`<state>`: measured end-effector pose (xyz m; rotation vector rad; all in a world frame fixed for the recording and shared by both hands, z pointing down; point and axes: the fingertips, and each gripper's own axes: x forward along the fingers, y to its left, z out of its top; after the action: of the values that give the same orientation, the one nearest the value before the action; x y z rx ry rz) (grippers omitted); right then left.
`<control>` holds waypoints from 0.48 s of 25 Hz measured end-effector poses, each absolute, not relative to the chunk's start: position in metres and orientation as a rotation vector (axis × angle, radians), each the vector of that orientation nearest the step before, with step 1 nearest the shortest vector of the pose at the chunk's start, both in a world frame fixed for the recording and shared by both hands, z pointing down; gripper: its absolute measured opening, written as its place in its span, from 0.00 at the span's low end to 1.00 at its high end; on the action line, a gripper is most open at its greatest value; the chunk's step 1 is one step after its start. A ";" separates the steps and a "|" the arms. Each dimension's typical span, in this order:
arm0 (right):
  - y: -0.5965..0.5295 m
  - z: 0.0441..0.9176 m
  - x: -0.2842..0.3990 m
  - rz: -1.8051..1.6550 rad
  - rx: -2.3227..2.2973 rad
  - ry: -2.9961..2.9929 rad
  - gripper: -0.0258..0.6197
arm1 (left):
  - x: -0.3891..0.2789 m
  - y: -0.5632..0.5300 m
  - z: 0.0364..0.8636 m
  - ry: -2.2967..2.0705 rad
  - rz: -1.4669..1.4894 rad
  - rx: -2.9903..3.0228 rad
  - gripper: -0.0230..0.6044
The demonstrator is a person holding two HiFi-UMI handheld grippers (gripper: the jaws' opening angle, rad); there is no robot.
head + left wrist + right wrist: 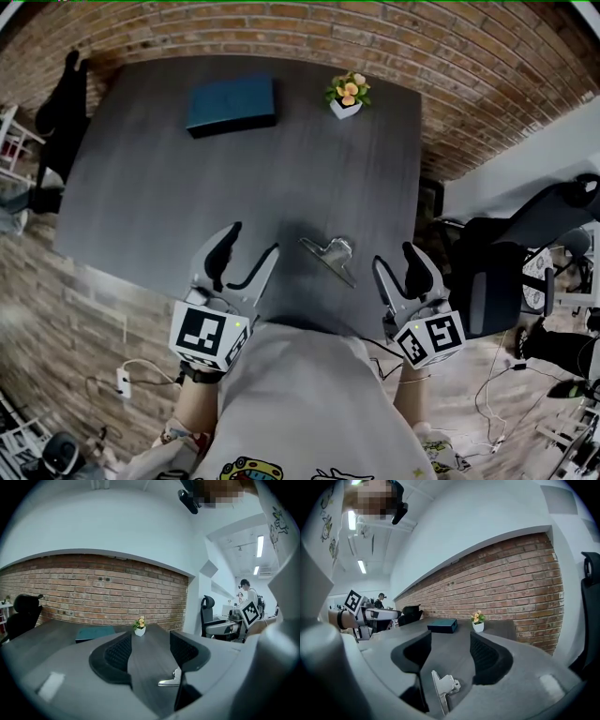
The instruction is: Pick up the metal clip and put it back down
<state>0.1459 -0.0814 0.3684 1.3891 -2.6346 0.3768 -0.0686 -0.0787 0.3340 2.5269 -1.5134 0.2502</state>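
A shiny metal clip (330,256) lies on the dark grey table (159,187) near its front edge, between my two grippers. My left gripper (249,251) stands open to the clip's left, nothing between its jaws. My right gripper (397,260) is open to the clip's right, also empty. In the left gripper view the clip (170,679) peeks out beside the right jaw of the left gripper (149,652). In the right gripper view the clip (444,689) lies low between the jaws of the right gripper (449,654), untouched.
A dark teal box (231,103) and a small white pot of flowers (347,95) sit at the table's far side. An office chair (511,253) stands right of the table. Brick wall runs behind. A person stands far off (247,592).
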 end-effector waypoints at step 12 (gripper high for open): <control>-0.096 0.386 0.125 0.436 1.303 -2.616 0.43 | -0.067 -0.099 0.342 -1.428 0.282 2.549 0.45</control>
<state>0.1247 -0.0958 0.3864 1.3033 -2.6163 0.4361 -0.0668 -0.0990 0.3422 2.5491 -1.4275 0.2822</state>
